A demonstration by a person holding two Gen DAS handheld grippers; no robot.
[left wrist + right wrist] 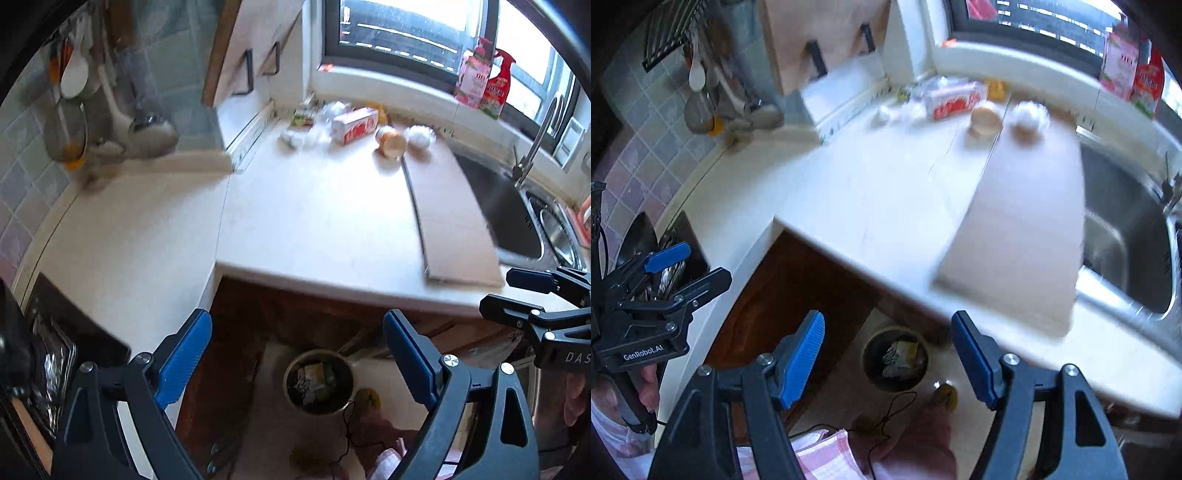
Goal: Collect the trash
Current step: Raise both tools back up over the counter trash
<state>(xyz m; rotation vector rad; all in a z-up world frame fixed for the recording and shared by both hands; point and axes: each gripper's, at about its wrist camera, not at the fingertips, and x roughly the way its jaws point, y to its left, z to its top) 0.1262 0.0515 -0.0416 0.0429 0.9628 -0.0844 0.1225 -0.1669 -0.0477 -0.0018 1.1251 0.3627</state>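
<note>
Both units are angled steeply downward over the front edge of the table, looking past it to the floor. The left hand-held gripper occupies the lower part of the left wrist view, its blue pads standing wide apart with nothing between them; the same unit appears at the left edge of the right wrist view, jaws likewise parted, gripped from below by a hand at lower left. The right hand-held gripper fills the lower part of its own view, jaws spread and empty; it also shows at the right edge of the left wrist view, pointing toward frame left. Between each pair of fingers, low in the frame, a round trash bin stands on the pale floor and holds crumpled wrappers. The remaining trash lies at the far end of the table, in the upper centre of both views below the window sill: a red-and-white carton lying on its side, crumpled white paper to its left, a tan cup tipped over to its right, and another white wad beyond that. A flat cardboard sheet lies on the table toward frame right, beside the steel sink. Pink checked fabric shows at the bottom of the right wrist view. Both views are motion-blurred.
</note>
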